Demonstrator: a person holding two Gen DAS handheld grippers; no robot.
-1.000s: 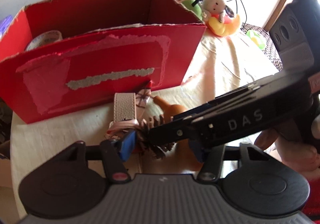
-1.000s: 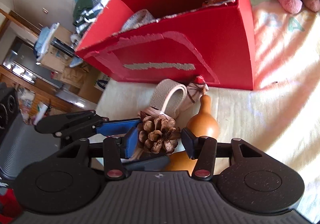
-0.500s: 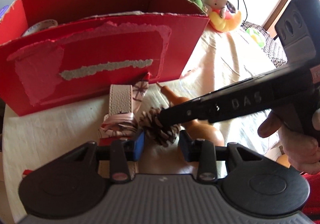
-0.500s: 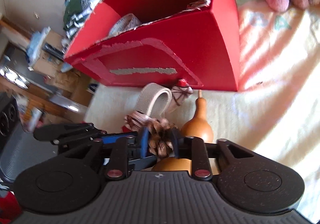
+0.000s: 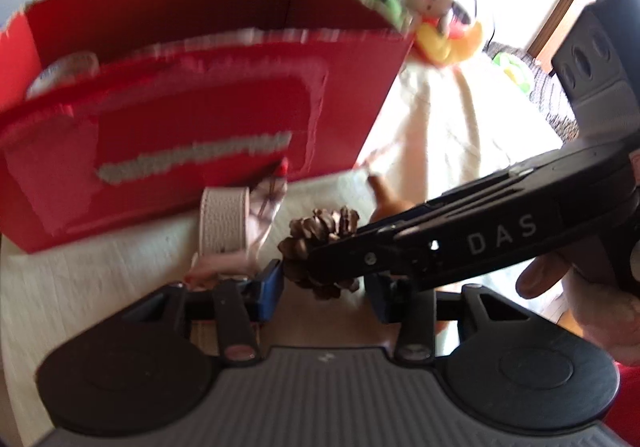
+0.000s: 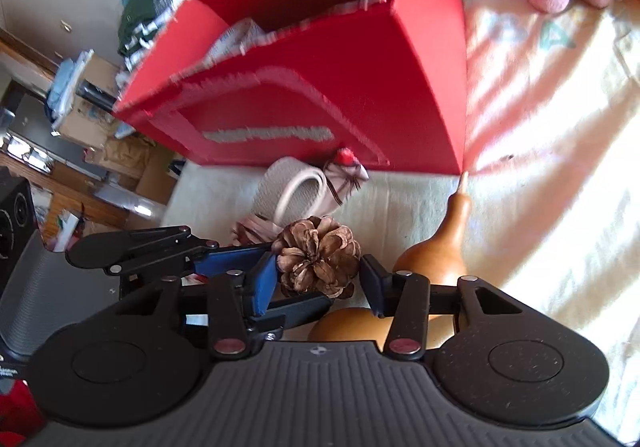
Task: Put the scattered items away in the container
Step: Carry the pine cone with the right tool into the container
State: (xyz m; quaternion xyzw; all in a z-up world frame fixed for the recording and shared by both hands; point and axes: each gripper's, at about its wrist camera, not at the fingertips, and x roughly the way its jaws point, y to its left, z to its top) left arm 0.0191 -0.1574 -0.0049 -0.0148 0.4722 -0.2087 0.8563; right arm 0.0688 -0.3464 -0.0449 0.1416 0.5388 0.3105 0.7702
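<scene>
Right gripper [image 6: 318, 281] jaws reopening around pine cone [image 6: 318, 261]; left gripper [image 5: 324, 283] near-closed on it; gourd [image 6: 436, 247] beside.

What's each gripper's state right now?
Left gripper: closed on the pine cone.
Right gripper: jaws opening, pine cone between them, pads not pressing.

Your left gripper [image 5: 322, 287] points steeply down, jaws narrow, pads just beside pine cone [image 5: 320, 247]. Your right gripper [image 6: 318, 283] crosses it from right, also angled down, jaws opening, cone between pads, right pad clear of it. Your right hand [image 5: 580, 299] wraps its handle.
</scene>
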